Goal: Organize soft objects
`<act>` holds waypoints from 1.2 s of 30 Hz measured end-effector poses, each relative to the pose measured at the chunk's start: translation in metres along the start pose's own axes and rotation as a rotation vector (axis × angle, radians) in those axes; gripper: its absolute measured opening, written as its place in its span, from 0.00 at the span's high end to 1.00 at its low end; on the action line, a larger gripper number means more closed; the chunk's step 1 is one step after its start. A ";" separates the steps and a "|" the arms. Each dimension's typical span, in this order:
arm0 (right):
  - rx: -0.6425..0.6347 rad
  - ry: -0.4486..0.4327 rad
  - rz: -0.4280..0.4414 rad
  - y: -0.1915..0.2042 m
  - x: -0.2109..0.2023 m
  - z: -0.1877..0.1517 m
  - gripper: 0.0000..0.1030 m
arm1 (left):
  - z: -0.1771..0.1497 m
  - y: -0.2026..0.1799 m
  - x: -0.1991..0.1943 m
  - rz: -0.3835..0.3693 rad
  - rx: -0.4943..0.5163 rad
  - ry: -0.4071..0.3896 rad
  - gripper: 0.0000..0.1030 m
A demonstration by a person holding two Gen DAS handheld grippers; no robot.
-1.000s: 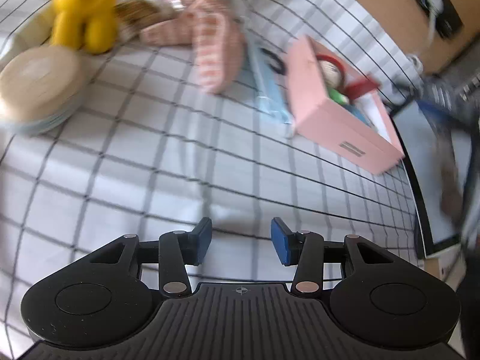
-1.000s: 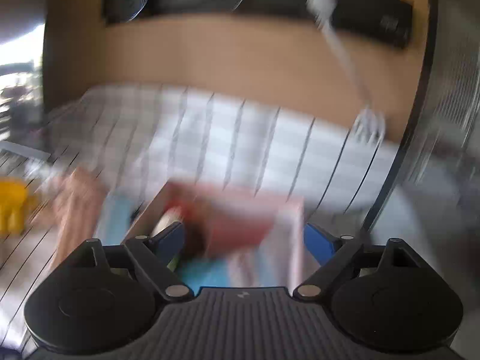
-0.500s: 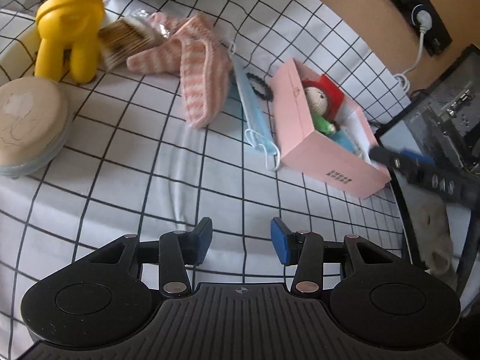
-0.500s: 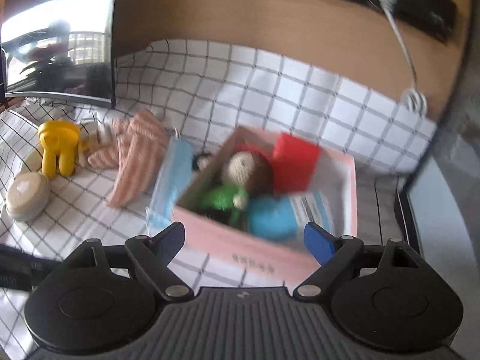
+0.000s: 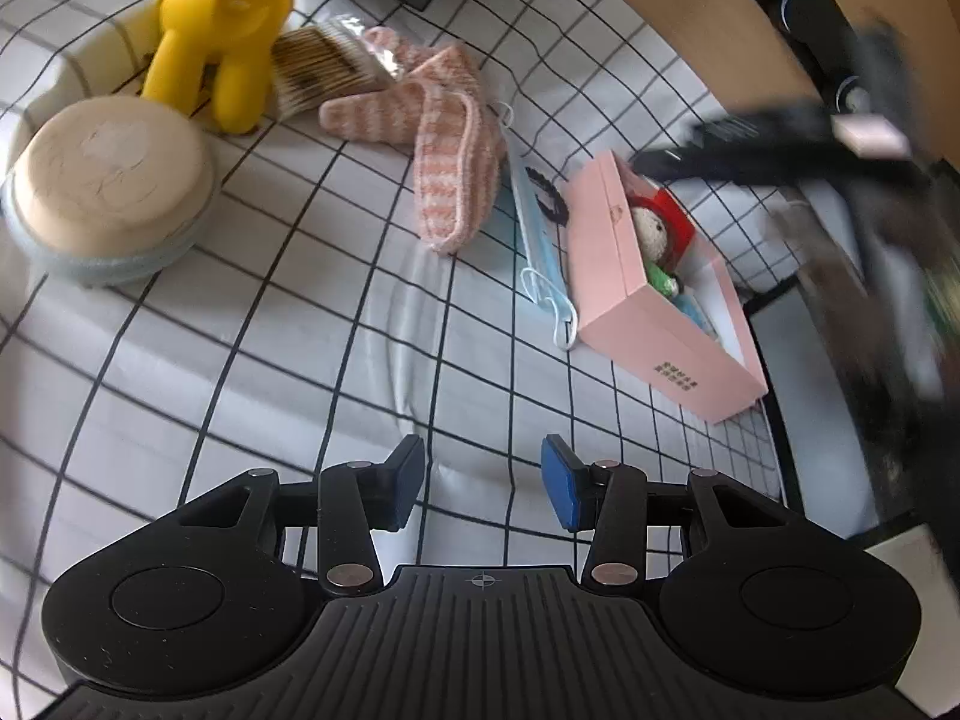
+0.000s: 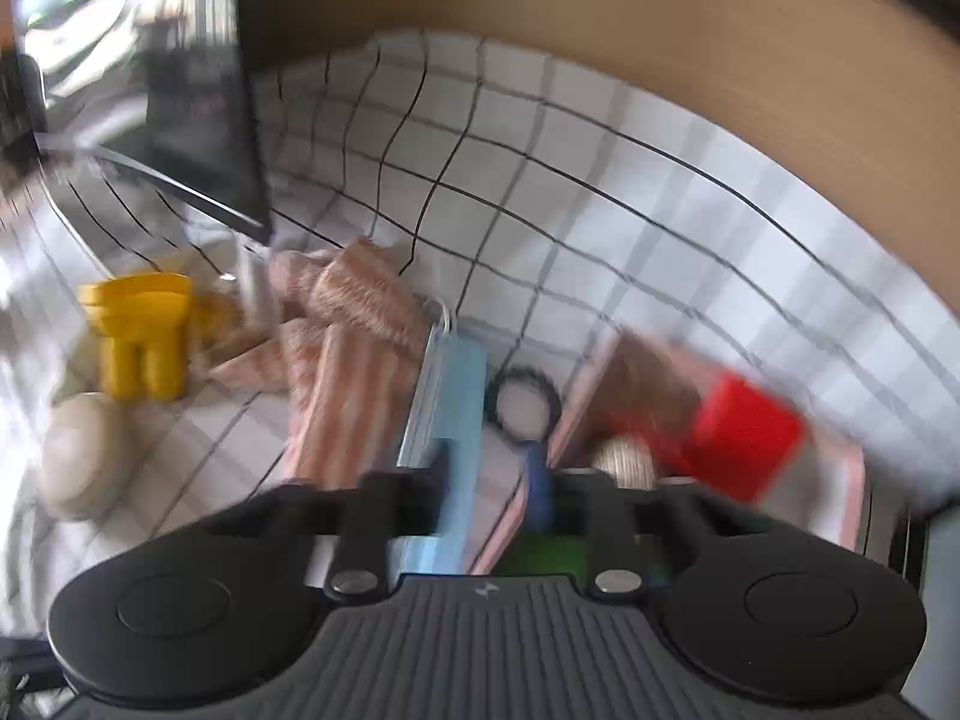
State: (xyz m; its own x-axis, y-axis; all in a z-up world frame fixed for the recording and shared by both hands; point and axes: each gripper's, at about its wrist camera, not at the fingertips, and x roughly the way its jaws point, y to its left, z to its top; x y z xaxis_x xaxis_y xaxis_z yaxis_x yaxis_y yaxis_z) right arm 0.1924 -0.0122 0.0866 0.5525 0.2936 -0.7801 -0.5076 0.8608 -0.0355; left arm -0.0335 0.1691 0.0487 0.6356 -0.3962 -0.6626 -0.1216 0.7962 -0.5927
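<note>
**Entry: soft goods on checked cloth, sorting in progress**

**Change noted.** Half a second before, the right-wrist view looked squarely into the pink box with the fingers spread wide. It was now heavily smeared and had swung left, showing the face mask (image 6: 447, 414) at lower centre. The right gripper (image 6: 492, 495) was blurred; whether its jaws stood apart or clenched could not be told. In the left-wrist view it showed only as a dark streak at the upper right. Judged from this, the right gripper was mid-sweep from the box toward the loose items, probably to fetch the next one. The left gripper (image 5: 483, 483) had barely shifted; its jaws stood released over bare cloth, grasping nothing.

**Items, left-wrist view.**
- Pink box (image 5: 654, 336), right of centre: rigid card, oblong, open-topped; held a knitted doll (image 5: 651, 234), a red piece and something blue.
- Face mask (image 5: 537, 252): pleated blue fabric, white ear loops, flat against the box's left side.
- Hair tie (image 5: 549, 198): dark, crinkled loop, just above the mask.
- Striped socks (image 5: 444, 162), upper centre: fuzzy pink-and-cream knit, lying crossed, outside the box.
- Yellow stool-shaped figure (image 5: 222, 30), upper left: smooth, hard-looking.
- Cotton swabs (image 5: 321, 69): bundled in clear wrap.
- Round tin (image 5: 111, 186), left: matt cream lid, pale rim.
- Checked cloth (image 5: 240, 360): white, black grid, wrinkled.
</note>
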 end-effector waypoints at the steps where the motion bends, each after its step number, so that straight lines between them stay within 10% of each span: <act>1: -0.043 0.036 -0.020 0.004 0.018 0.016 0.91 | -0.002 0.002 0.000 -0.003 -0.012 -0.002 0.55; 10: -0.393 0.277 -0.411 0.048 0.156 0.033 0.93 | -0.025 0.029 -0.018 0.037 -0.087 -0.023 0.55; 24: -0.187 0.285 0.230 0.095 0.026 -0.095 0.93 | -0.012 0.033 -0.036 0.052 -0.055 -0.058 0.55; 28: -0.193 0.190 0.227 0.096 -0.010 -0.142 0.93 | -0.008 0.021 -0.036 0.059 -0.005 -0.048 0.54; 30: -0.175 0.131 0.213 0.089 -0.027 -0.158 0.87 | -0.003 0.014 -0.037 0.057 0.031 -0.052 0.54; 34: -0.108 0.005 0.174 0.076 -0.044 -0.157 0.35 | 0.004 0.009 -0.037 0.086 0.056 -0.064 0.54; 36: -0.061 -0.053 0.168 0.073 -0.054 -0.158 0.31 | 0.007 0.012 -0.038 0.109 0.036 -0.071 0.54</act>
State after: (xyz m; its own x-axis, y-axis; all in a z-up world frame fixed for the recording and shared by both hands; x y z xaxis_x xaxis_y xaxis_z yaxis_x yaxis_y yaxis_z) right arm 0.0212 -0.0309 0.0279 0.4900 0.4539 -0.7442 -0.6336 0.7718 0.0536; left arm -0.0542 0.1968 0.0702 0.6728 -0.2738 -0.6873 -0.1665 0.8492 -0.5012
